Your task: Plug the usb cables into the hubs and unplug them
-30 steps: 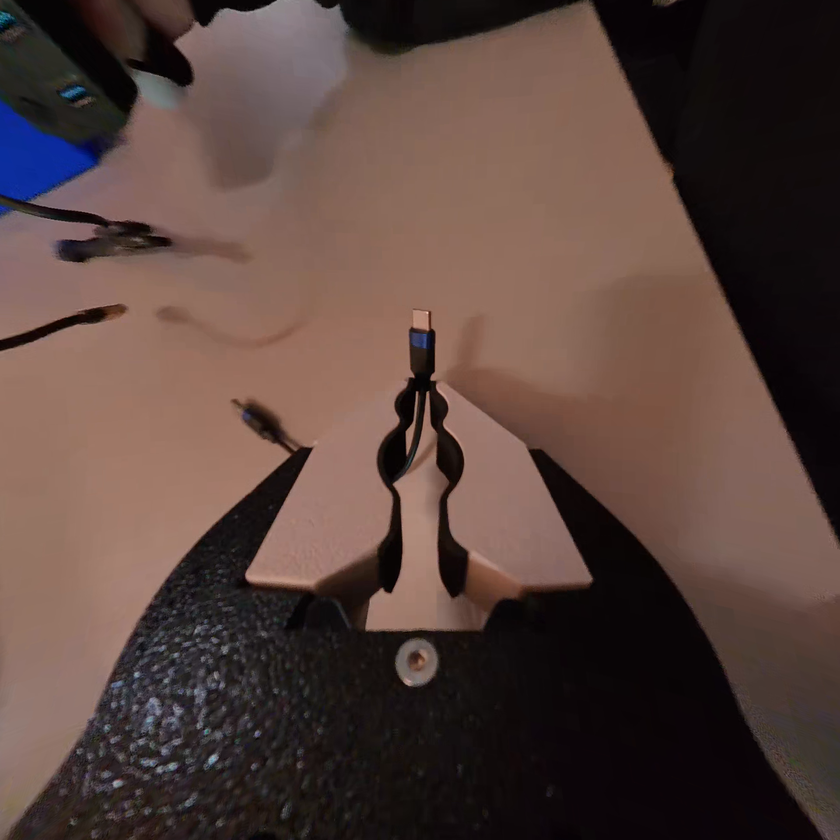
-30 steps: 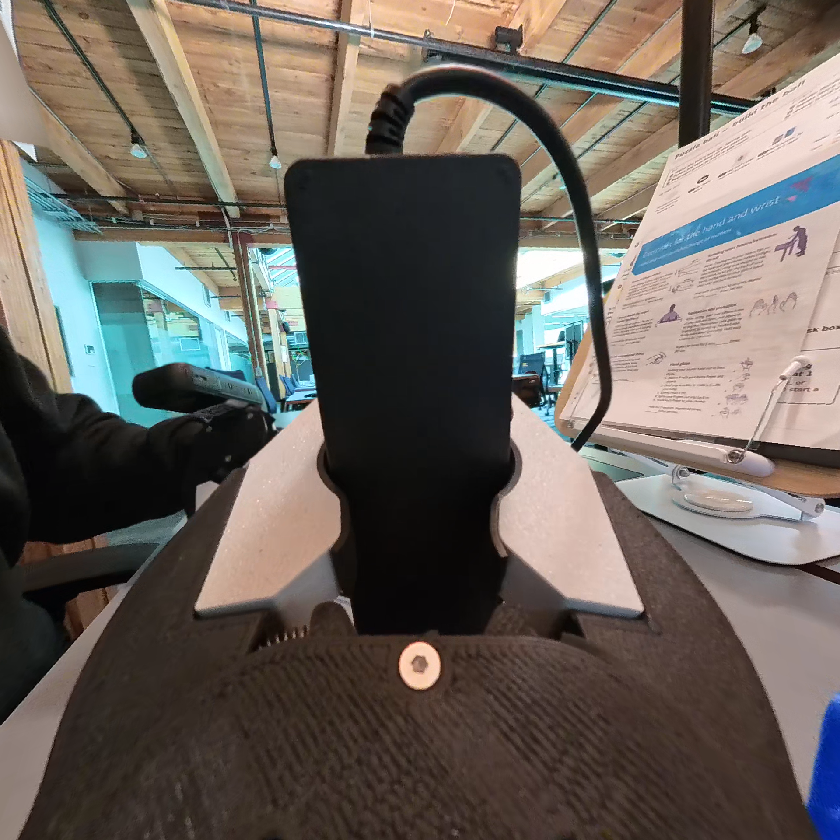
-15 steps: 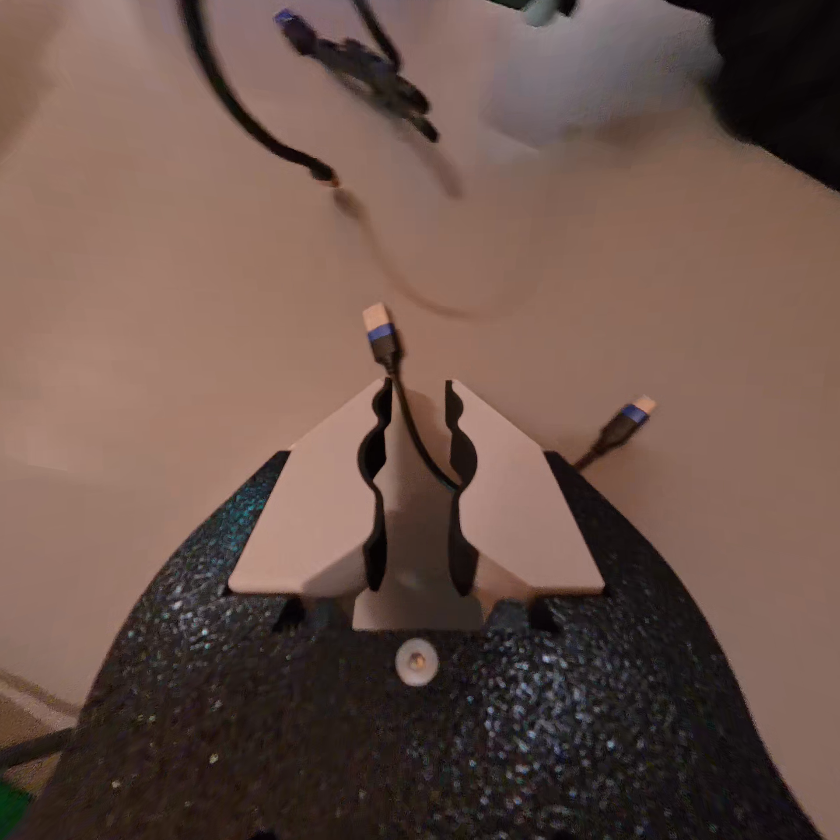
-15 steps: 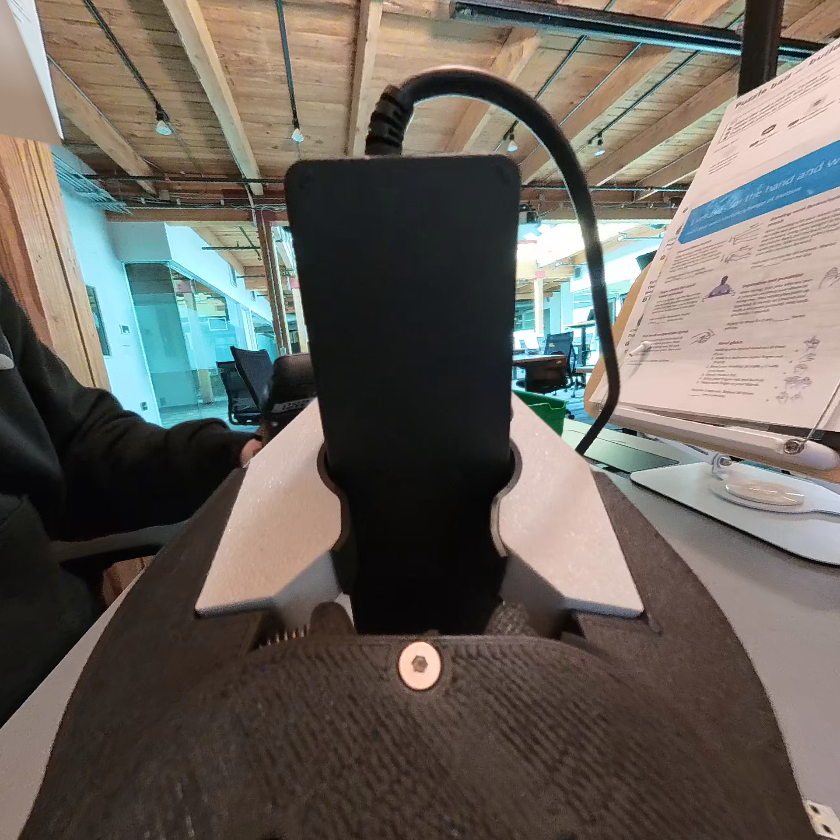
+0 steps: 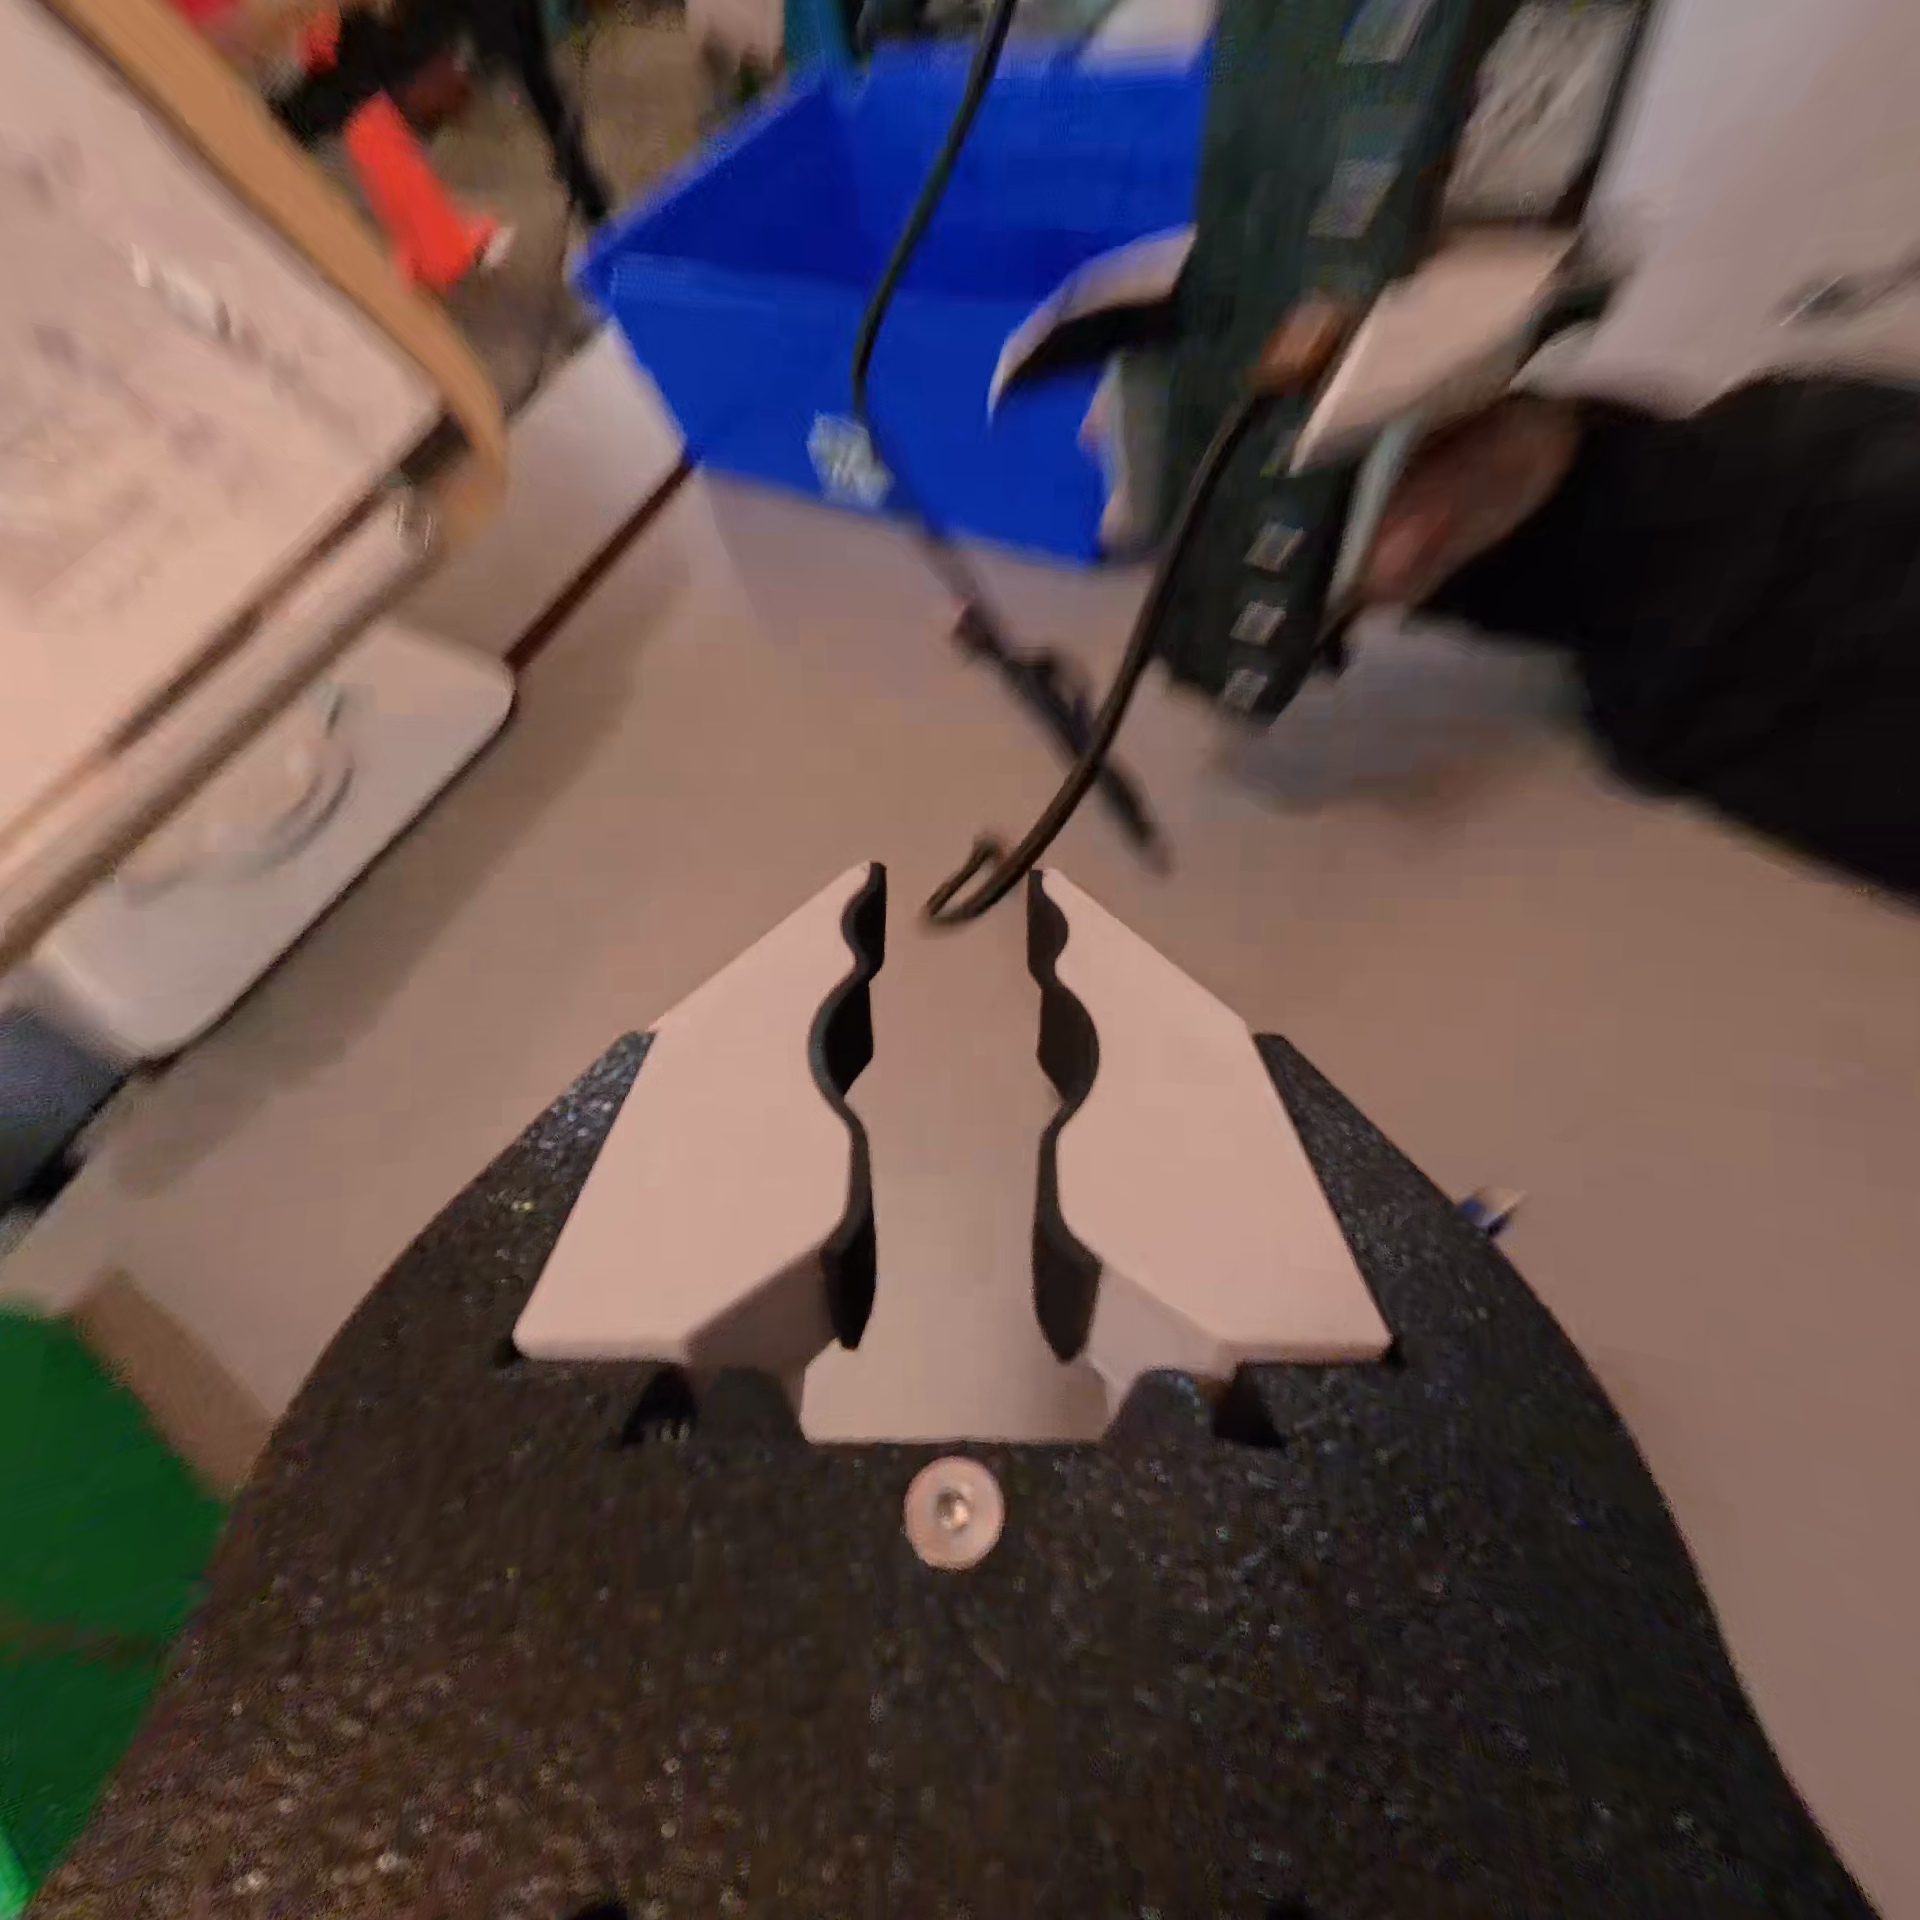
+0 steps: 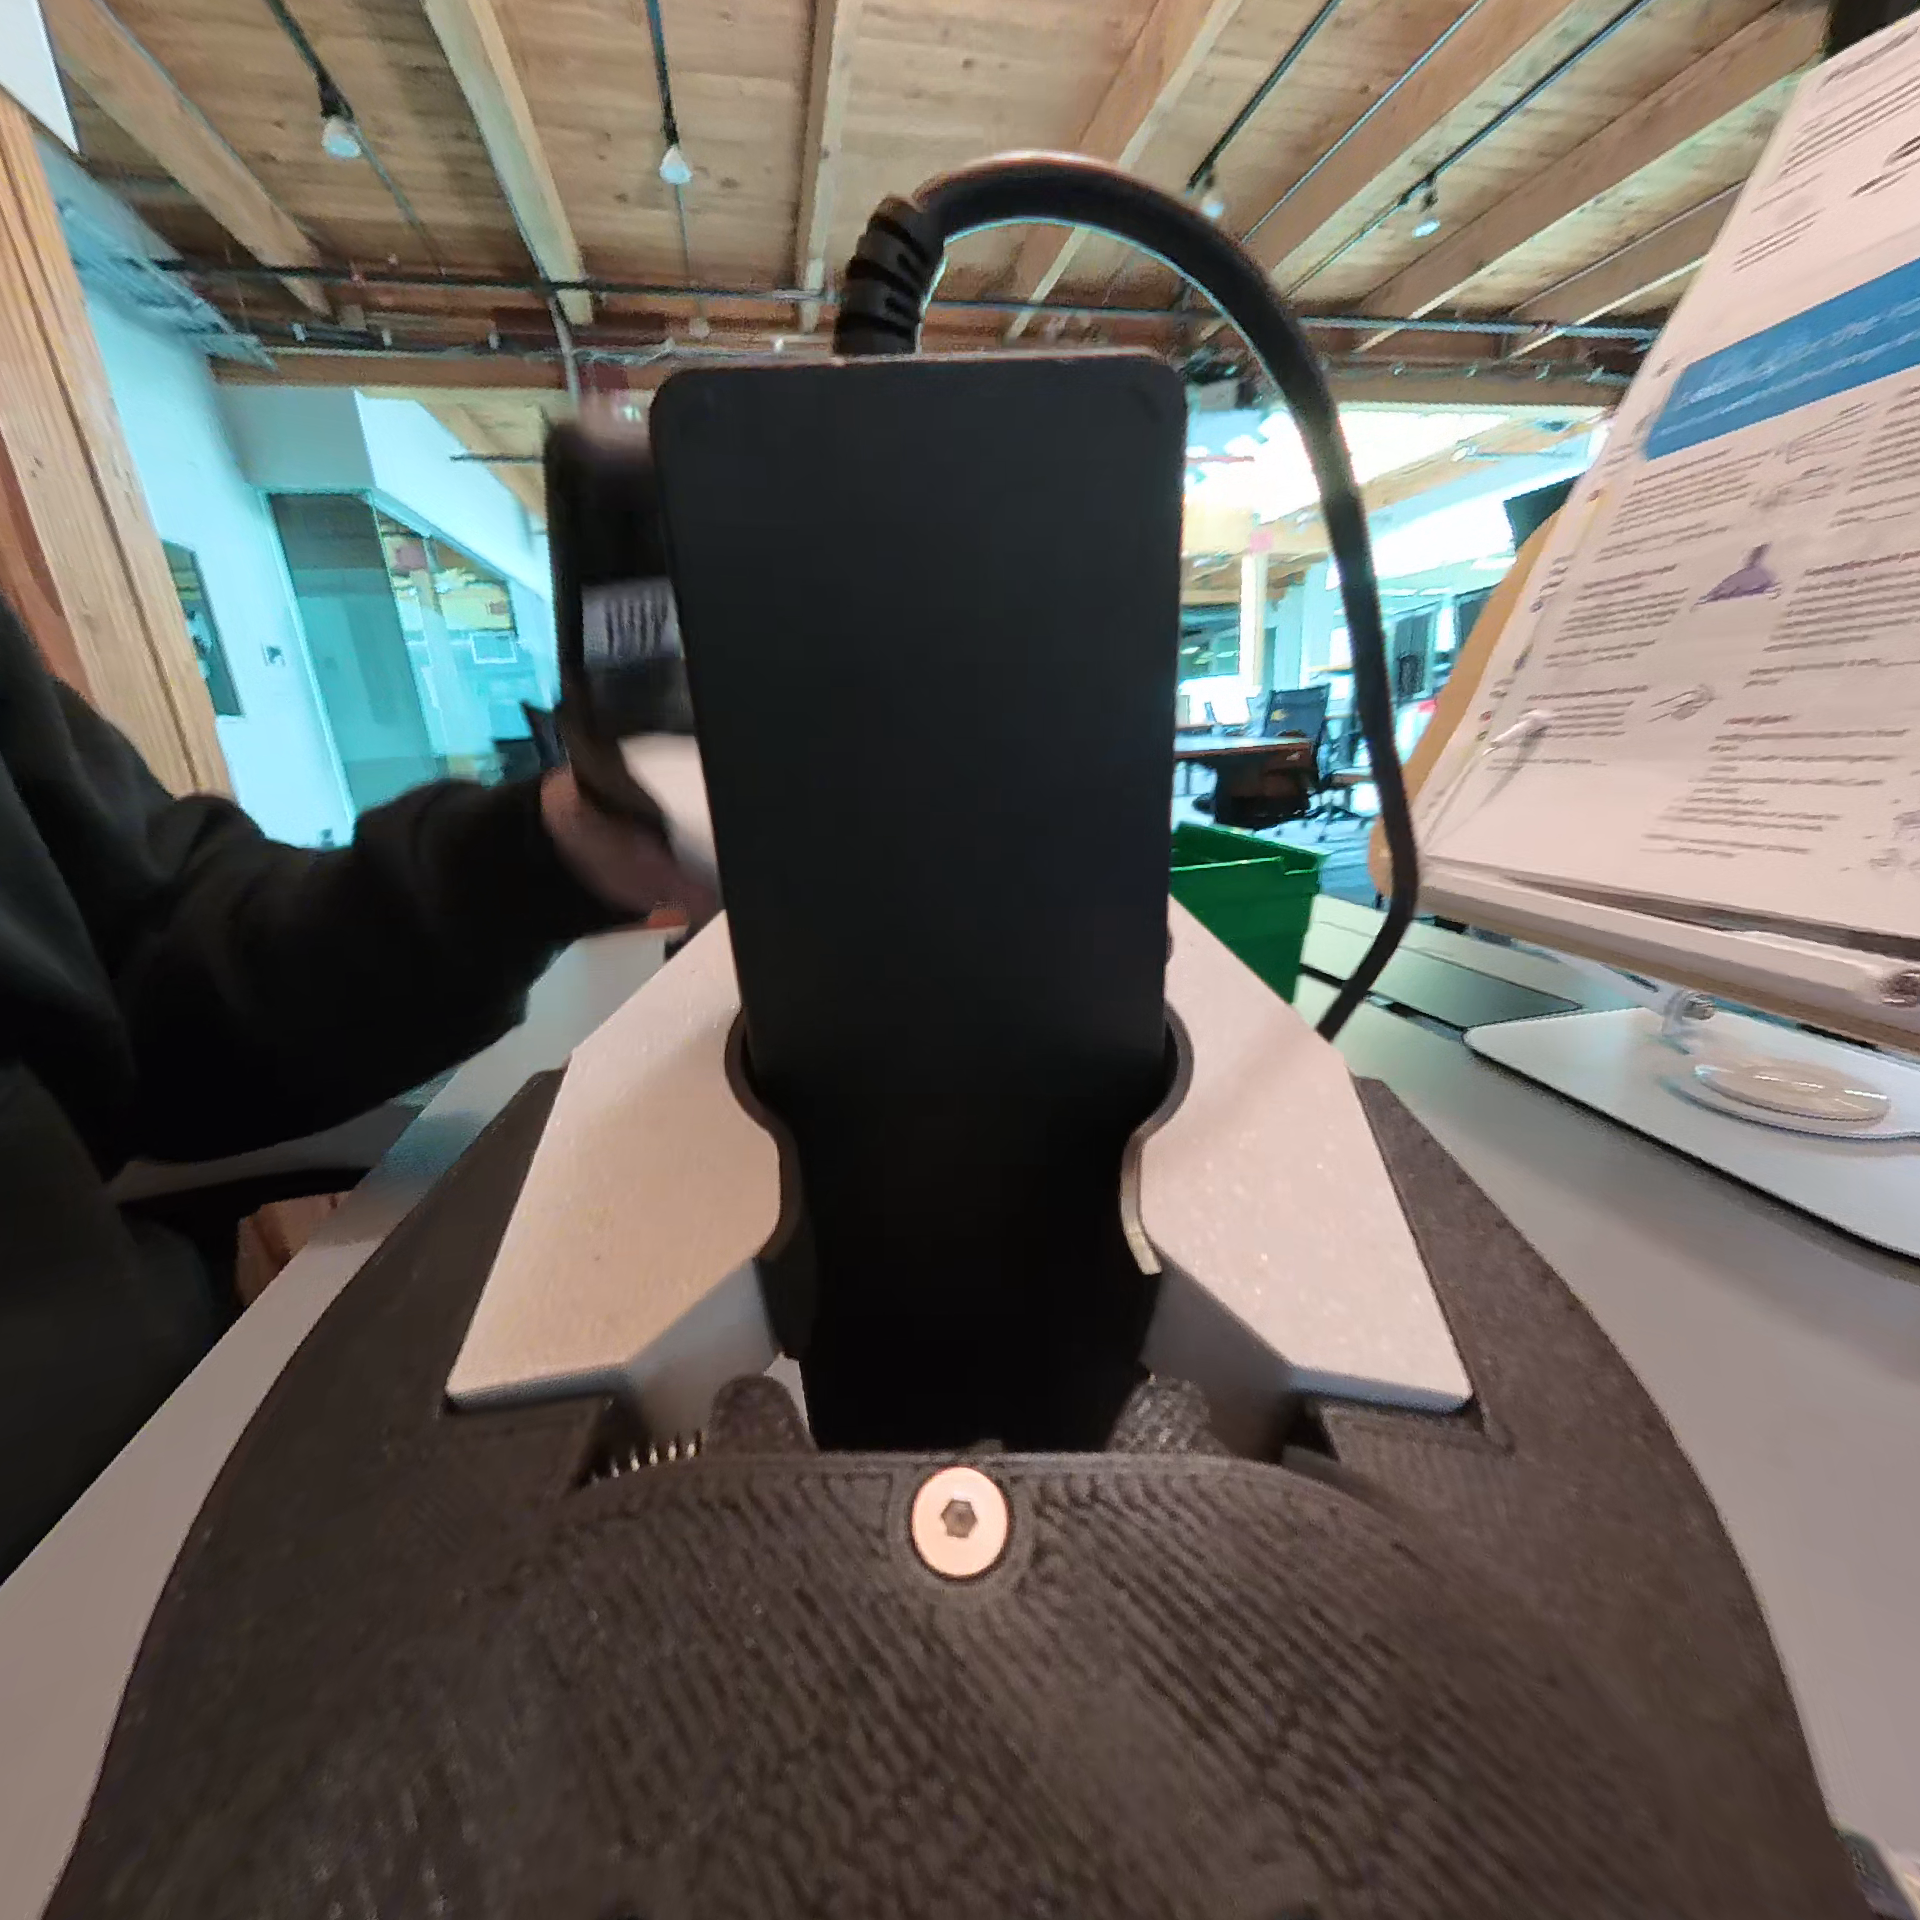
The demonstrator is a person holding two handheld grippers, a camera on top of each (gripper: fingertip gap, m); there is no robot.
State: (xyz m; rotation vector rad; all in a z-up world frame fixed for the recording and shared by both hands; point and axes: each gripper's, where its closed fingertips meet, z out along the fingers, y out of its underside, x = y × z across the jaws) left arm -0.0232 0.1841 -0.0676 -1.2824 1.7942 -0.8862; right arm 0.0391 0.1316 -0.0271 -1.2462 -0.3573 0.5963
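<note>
Left gripper point(image 5: 956, 904): fingers parted, nothing between the pads, only pale tabletop point(image 5: 644, 997) seen through the gap. Just past the tips, at 12 o'clock, the curled end of a thin black cable point(image 5: 1091, 748), rising toward 1 o'clock to a dark USB hub point(image 5: 1278, 436) held upright by the other gripper; whether the cable touches the tips cannot be told. Open tabletop at 10 and 2 o'clock of the fingers. Room hemmed at 9 to 10 o'clock by the white base of a document stand point(image 5: 301, 810), at 12 o'clock by a blue bin point(image 5: 894, 270) beyond the table edge, at 7 o'clock by a green bin point(image 5: 73, 1538). Second black lead point(image 5: 914, 208) hanging in front of the blue bin. Small blue-and-white plug point(image 5: 1491, 1210) peeking out at 3 o'clock, mostly cut off by the gripper body. Whole far field smeared by motion blur; hub ports barely legible as small squares.

Right gripper point(image 6: 956, 1132): clamped on the black USB hub point(image 6: 920, 831), held upright, blank back face toward the camera, ports hidden. Hub's own cord point(image 6: 1340, 582) leaving the top at 12 o'clock, arching down to 3 o'clock. Behind the hub at 9 o'clock, a dark sleeve point(image 6: 291, 956) and blurred hand point(image 6: 613, 842) with the other gripper's handle, partly hidden. Document stand point(image 6: 1714, 665) with printed pages at 2 to 3 o'clock, cut off by the frame. Pointed level, wooden ceiling above.
</note>
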